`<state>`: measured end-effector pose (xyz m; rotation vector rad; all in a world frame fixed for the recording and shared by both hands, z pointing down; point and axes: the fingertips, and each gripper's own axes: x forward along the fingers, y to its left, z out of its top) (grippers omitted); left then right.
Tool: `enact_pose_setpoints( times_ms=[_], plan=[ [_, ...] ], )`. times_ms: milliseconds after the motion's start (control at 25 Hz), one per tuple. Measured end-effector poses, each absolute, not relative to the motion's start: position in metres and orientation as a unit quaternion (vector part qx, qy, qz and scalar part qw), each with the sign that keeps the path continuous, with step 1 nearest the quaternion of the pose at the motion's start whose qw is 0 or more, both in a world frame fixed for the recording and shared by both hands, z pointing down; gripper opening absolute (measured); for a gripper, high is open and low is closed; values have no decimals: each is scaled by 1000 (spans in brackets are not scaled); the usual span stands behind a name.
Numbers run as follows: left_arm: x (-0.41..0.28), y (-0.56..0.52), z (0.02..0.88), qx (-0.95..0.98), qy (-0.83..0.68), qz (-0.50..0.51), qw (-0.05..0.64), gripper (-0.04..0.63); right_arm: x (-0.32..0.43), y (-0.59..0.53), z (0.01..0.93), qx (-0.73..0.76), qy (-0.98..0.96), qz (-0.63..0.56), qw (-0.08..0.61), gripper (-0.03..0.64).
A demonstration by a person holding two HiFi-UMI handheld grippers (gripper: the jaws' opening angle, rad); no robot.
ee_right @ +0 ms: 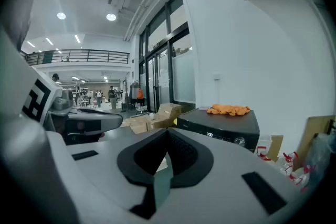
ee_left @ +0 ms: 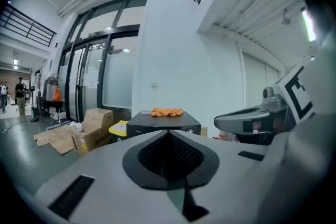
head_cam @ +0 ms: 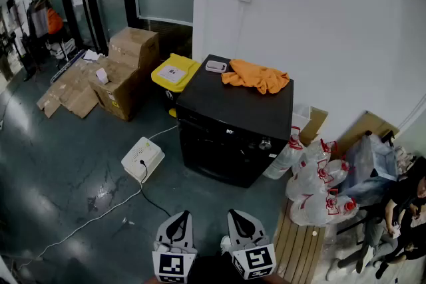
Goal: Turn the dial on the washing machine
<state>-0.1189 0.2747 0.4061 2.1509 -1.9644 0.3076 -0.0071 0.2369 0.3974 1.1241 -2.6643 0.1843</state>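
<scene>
Black, the washing machine (head_cam: 233,110) fills the head view's middle, its dial (head_cam: 265,143) at the front's right end and an orange cloth (head_cam: 256,76) on its top. The left gripper (head_cam: 177,223) and right gripper (head_cam: 241,221) are well apart from it. In the left gripper view the jaws are clenched, empty. In the right gripper view they are likewise clenched and empty.

An orange cloth (head_cam: 256,76) lay crumpled near a small pale device (head_cam: 215,66), and a yellow-lidded bin (head_cam: 174,72) stood just beside stacked cardboard boxes (head_cam: 123,70), with flattened cardboard (head_cam: 70,93) spread further left. A flat white box (head_cam: 142,157) sat on the grey floor (head_cam: 53,163) with a cable (head_cam: 100,213) trailing from it, while clear plastic bags (head_cam: 319,186) with red print were heaped beside a slatted wooden pallet (head_cam: 299,246) at the right.
</scene>
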Motion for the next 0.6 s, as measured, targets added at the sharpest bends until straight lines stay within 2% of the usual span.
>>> enact_pose_setpoints(
  times_ms=[160, 600],
  plan=[
    [-120, 272, 401, 734, -669, 89, 79, 11, -9, 238, 396, 384, -913, 61, 122, 14],
    [-130, 277, 396, 731, -672, 89, 71, 11, -12, 242, 391, 391, -911, 61, 115, 15]
  ],
)
